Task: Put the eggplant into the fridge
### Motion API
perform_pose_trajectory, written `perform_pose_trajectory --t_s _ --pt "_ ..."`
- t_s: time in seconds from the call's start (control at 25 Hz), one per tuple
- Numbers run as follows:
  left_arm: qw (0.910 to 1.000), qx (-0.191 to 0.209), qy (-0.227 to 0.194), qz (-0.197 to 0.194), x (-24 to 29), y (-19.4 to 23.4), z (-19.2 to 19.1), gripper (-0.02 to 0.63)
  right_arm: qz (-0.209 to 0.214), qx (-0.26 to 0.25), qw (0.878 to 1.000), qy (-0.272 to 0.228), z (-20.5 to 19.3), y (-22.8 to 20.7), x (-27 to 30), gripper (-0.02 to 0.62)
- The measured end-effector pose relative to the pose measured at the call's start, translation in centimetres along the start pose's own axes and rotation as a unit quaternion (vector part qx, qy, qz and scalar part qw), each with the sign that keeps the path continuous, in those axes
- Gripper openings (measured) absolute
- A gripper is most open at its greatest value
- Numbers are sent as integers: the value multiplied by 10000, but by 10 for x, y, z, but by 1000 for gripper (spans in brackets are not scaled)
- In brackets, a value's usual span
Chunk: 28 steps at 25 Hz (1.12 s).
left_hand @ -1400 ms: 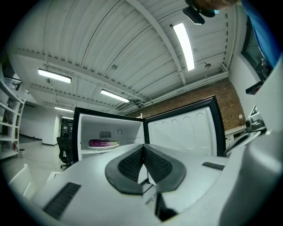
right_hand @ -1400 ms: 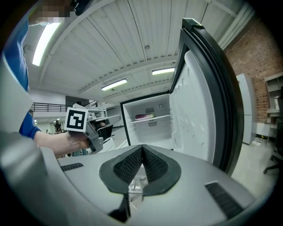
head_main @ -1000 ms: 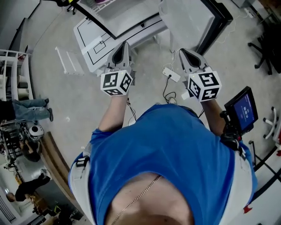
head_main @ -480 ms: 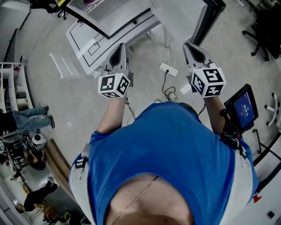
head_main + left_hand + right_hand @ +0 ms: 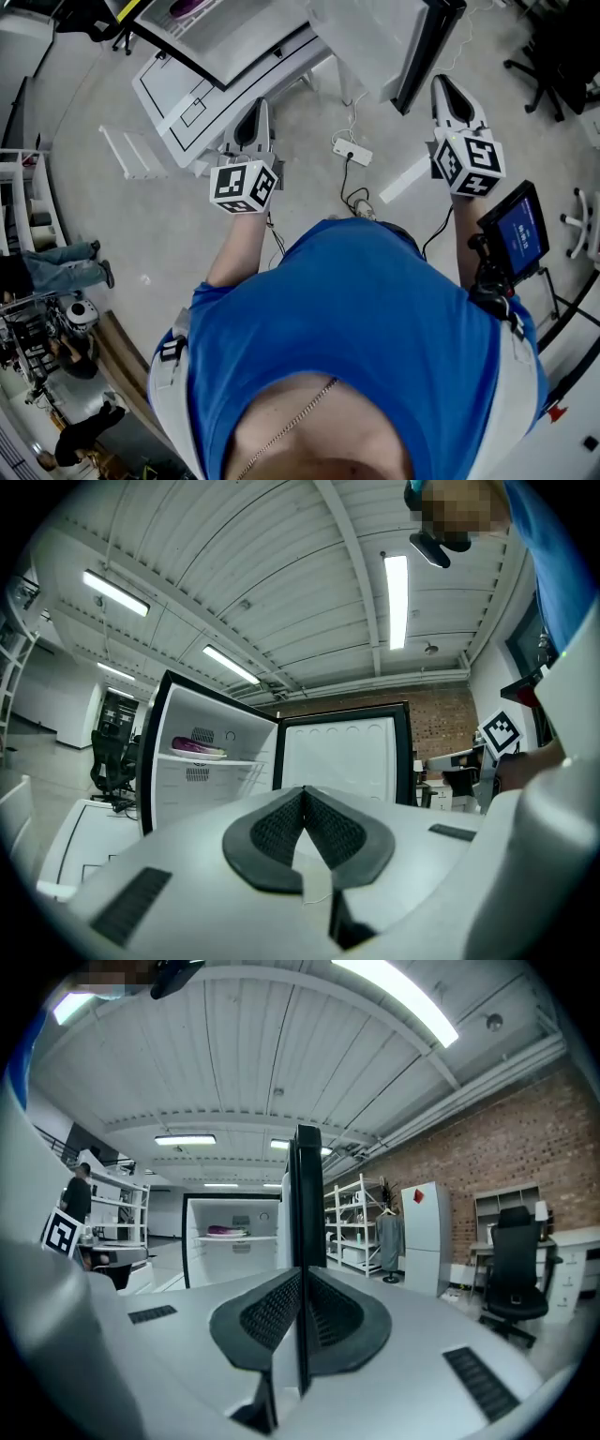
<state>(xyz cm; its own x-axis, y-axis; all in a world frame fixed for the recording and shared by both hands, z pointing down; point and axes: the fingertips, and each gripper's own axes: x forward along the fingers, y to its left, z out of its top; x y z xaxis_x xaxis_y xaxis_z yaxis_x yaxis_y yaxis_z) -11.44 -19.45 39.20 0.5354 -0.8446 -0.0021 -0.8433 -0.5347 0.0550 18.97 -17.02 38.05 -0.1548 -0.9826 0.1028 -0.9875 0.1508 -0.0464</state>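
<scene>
The purple eggplant [image 5: 197,747] lies on a white plate on the upper shelf of the open fridge [image 5: 214,789]; it also shows in the right gripper view as the eggplant [image 5: 228,1231] and in the head view as a purple patch, the eggplant [image 5: 187,7]. My left gripper [image 5: 255,114] is shut and empty, held level and pointing at the fridge opening. My right gripper [image 5: 446,89] is shut with nothing in it. It sits by the black edge of the open fridge door [image 5: 419,56], which stands edge-on right ahead of its tips [image 5: 305,1194]. Whether they touch is unclear.
A power strip [image 5: 352,150] with cables and a white rack [image 5: 131,155] lie on the floor. A screen [image 5: 520,230] stands at my right. People [image 5: 56,262] are at the far left. Shelving [image 5: 361,1222], a white cabinet [image 5: 427,1232] and an office chair [image 5: 516,1265] stand beyond the door.
My right gripper has swung to the right and farther out, from the fridge side of the door to beside the door's black edge. The left gripper has hardly shifted.
</scene>
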Motion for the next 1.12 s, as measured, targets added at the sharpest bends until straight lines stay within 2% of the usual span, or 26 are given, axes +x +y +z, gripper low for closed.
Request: perform_pose_trajectory --t_s 0.04,0.2,0.32,0.76,1.12 --pt "10000 4 -2 -12 0 -1 0 8 -43 -117 9999 -62 5 -3 0 6" --pt "10000 34 -17 -59 -4 -6 3 8 65 -665 9977 -102 14 -4 12 123" --pt "10000 58 -35 -53 -8 -6 3 8 174 -914 9957 1 13 -4 26 173" --pt "9998 114 -70 117 -26 2 10 8 149 -1203 9921 307 8 -2 41 171" --pt "9996 118 -105 242 -38 6 14 8 758 -1517 9852 235 9 53 32 158"
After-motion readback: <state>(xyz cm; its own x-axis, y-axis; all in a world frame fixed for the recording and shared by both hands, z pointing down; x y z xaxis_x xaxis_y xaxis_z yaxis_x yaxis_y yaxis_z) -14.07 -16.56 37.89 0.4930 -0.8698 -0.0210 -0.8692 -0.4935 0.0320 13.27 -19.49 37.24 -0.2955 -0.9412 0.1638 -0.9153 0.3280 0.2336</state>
